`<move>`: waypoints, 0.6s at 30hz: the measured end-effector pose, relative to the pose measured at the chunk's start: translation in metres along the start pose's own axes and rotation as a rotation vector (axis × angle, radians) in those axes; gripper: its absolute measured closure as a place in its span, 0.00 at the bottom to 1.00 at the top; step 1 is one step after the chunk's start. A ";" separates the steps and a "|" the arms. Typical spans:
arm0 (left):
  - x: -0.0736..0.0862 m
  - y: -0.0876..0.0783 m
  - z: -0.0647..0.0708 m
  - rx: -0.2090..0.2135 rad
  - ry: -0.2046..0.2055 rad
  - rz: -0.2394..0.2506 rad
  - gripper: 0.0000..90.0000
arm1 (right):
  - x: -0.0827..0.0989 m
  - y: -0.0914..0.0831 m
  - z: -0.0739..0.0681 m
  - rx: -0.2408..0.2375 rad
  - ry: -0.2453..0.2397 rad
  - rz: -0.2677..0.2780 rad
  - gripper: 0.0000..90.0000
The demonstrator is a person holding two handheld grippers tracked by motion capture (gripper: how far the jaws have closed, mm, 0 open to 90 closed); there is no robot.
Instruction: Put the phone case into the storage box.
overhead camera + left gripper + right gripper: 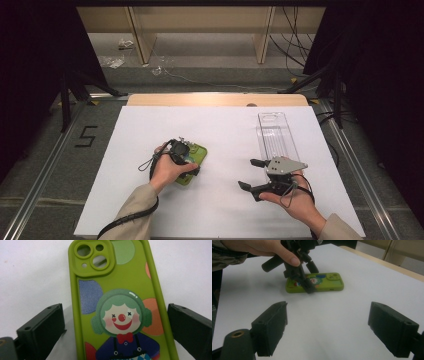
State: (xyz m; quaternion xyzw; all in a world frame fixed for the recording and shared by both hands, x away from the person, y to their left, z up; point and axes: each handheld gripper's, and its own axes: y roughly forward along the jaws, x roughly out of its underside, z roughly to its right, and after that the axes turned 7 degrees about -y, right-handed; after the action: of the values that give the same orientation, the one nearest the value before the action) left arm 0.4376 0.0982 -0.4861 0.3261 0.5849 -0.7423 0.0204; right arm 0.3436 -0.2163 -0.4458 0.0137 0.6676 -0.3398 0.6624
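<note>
A lime-green phone case [199,151] with a clown picture lies camera side up on the white table cover [140,130], left of centre. My left gripper [189,161] points down onto it. In the left gripper view the case [120,302] lies between the two black jaws of my left gripper [114,308], with a gap of white table on the left side and the right jaw close to its edge. My right gripper [247,173] hovers at the front right, jaws wide with nothing between them. The right gripper view looks past my right gripper [328,306] to the case [329,281] and the left gripper [308,280].
A long clear plastic box [275,135] stands at the right back of the table, just beyond my right hand. A wooden table edge [215,99] runs along the far side. Cables and shelving legs are on the floor behind.
</note>
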 end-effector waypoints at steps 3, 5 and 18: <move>-0.001 0.000 0.000 -0.003 -0.001 -0.007 0.03 | 0.000 0.000 0.000 -0.002 -0.001 -0.002 0.19; -0.001 0.000 0.001 -0.007 -0.003 -0.010 0.03 | 0.000 0.000 0.000 -0.003 0.000 -0.003 0.19; -0.001 -0.003 0.004 -0.022 -0.022 -0.016 0.09 | 0.000 0.000 0.000 -0.006 0.001 -0.002 0.19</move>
State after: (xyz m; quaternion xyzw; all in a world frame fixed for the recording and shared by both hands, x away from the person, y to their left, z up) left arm 0.4358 0.0954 -0.4826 0.3130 0.5953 -0.7396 0.0246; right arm 0.3434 -0.2160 -0.4462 0.0113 0.6690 -0.3384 0.6617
